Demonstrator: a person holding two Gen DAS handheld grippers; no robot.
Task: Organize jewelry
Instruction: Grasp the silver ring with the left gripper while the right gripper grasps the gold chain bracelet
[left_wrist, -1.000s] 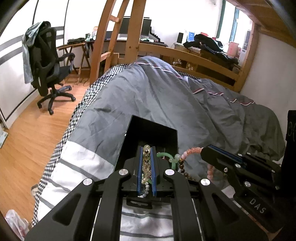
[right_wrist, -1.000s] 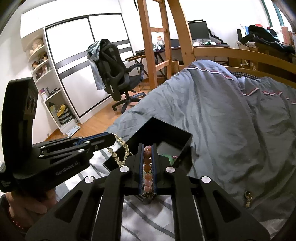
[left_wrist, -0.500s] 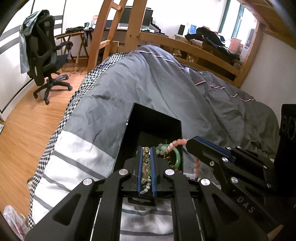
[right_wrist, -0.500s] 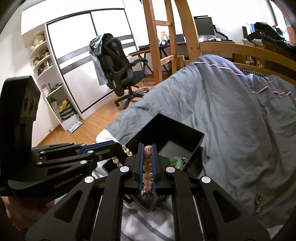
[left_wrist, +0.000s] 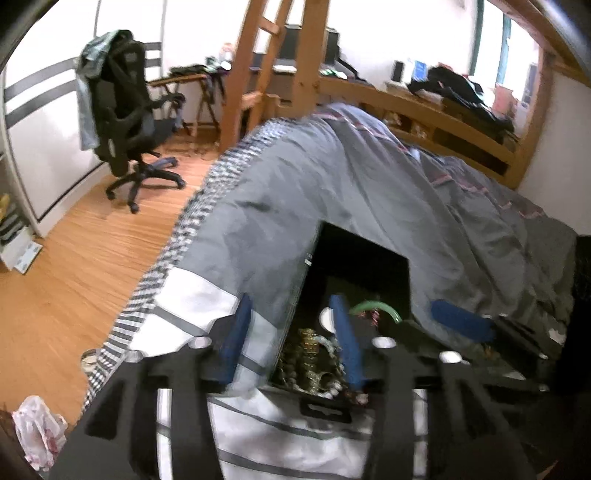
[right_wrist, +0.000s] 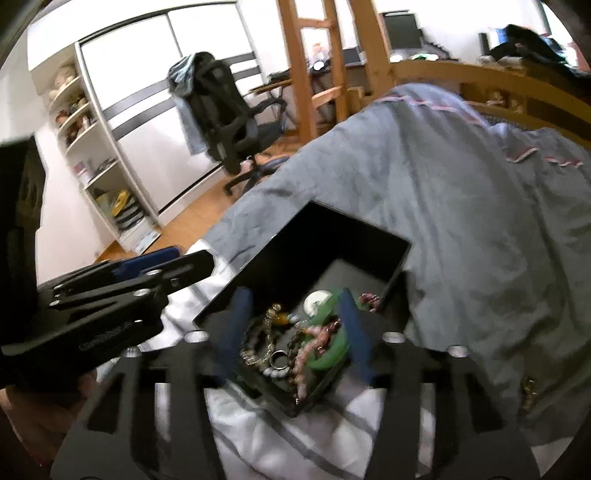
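Both grippers, left (left_wrist: 291, 341) and right (right_wrist: 295, 332), opening, apparently unladen, above black box (right_wrist: 343, 236); bracelets (right_wrist: 295, 347) inside

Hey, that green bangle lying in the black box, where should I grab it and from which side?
Grip the green bangle on its near arc, which shows clear beside the near corner of the black box; pink beads drape over its middle. Come from above, one finger inside the ring and one outside, since it seems to lie nearly flat below the box walls.
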